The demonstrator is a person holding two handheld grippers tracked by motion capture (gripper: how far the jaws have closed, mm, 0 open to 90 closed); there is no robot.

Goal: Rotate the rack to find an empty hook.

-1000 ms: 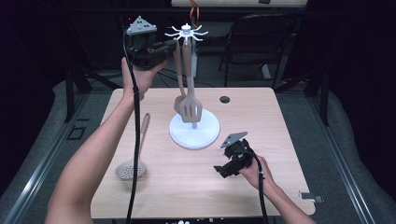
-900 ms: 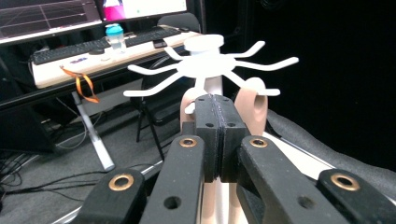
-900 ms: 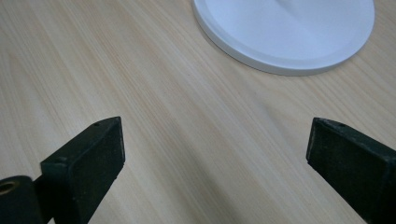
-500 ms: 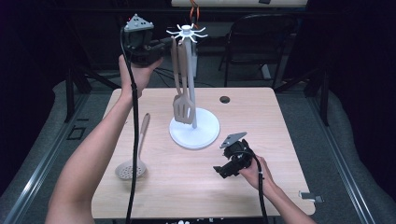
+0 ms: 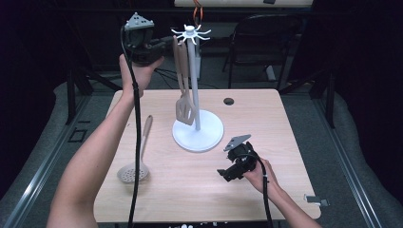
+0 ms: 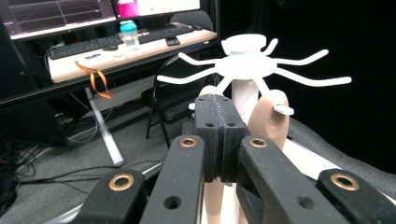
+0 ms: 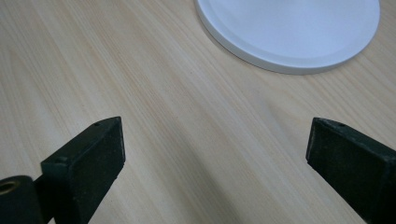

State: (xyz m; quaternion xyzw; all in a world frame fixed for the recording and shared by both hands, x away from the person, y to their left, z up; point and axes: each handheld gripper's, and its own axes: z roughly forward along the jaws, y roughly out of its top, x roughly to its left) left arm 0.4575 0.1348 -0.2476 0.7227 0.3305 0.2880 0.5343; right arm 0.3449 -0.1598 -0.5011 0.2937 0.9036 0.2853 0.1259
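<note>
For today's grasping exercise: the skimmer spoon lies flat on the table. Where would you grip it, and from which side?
Grip the skimmer spoon at mid-handle, from straight above. It lies flat, its slim handle angled away toward the table's far side, so jaws could straddle it crosswise; the round perforated head at the near end looks too wide and flat.

Surface: light wooden table, round black grommet hole near far edge.
Centre: white round base of utensil stand, resting flat on tabletop.
Left: beige slotted skimmer, lying flat, handle angled toward far edge.
Right, near edge: right gripper, resting against tabletop.
</note>
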